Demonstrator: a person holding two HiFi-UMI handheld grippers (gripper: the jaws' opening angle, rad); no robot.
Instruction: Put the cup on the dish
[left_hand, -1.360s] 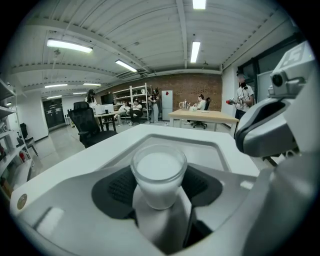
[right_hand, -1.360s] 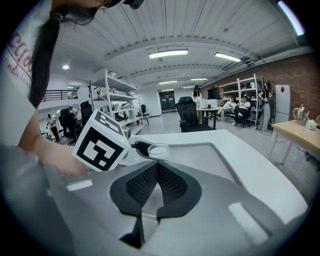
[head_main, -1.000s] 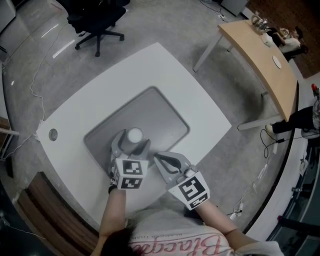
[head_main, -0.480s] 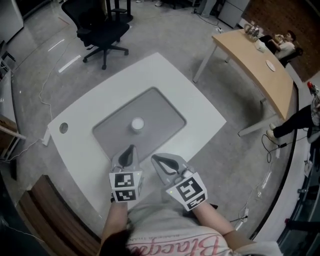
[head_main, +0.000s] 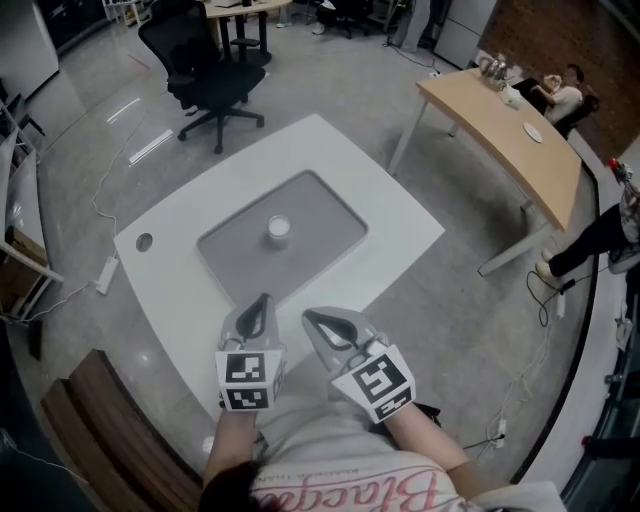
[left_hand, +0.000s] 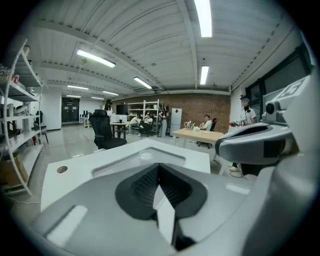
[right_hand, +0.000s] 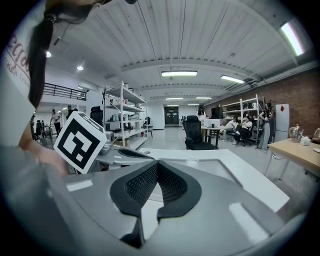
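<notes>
White table (head_main: 400, 225), grey tray (head_main: 325, 212), cup (head_main: 278, 229) detail indistinct

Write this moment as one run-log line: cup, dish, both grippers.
cup: standing on dish | left gripper: jaws just closed, empty | right gripper: shut, empty

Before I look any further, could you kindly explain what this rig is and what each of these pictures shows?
No robot here: a person holds a two-jaw hand tool in each hand. The wide picture comes from a camera on the person's head, looking down; the other two come from cameras riding on each tool, looking along its jaws. On the white table lies a grey dish with a white cup standing on it. The left tool and right tool sit near the person's body, both shut and empty; the left has just closed.
</notes>
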